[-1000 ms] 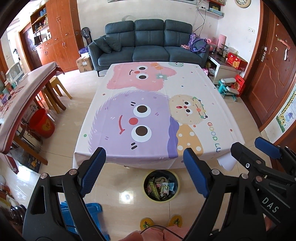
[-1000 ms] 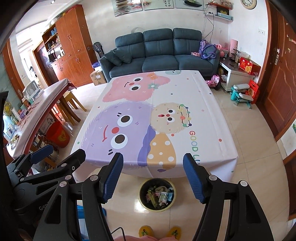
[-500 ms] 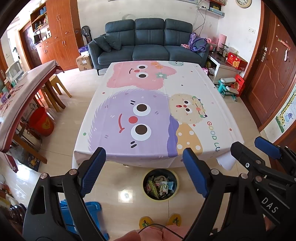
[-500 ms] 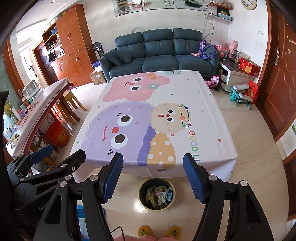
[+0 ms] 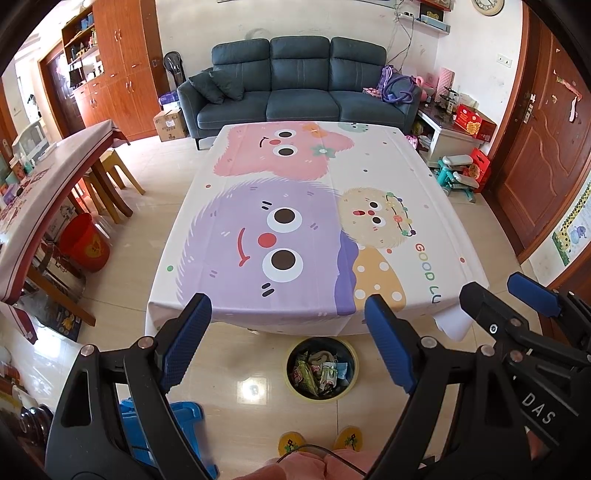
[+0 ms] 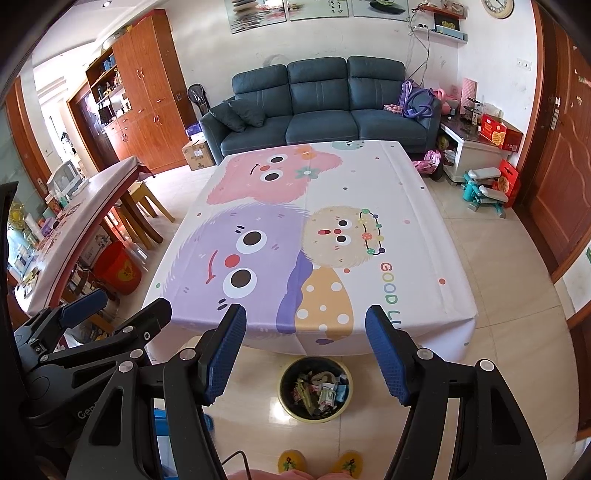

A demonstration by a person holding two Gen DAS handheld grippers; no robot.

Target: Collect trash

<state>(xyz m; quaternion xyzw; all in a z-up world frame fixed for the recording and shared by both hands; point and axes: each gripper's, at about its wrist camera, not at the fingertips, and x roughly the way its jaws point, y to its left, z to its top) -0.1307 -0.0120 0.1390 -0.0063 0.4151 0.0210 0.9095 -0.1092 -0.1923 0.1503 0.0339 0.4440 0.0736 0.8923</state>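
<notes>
wall pictures [image 6: 288,11], right view only

trash [image 5: 320,372] in bin [image 5: 351,388] on floor before table [image 5: 369,177], sofa [image 5: 295,85] behind table, slippers [image 5: 320,443] nearest

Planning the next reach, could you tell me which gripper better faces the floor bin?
The right gripper, marginally: the bin sits centred between its open fingers, off-centre for the open left gripper.

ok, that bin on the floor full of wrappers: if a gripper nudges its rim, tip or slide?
Bin looks low and wide, so probably slides on the glossy tile floor rather than tipping. Wrappers look light and crumpled; likely little weight.
</notes>
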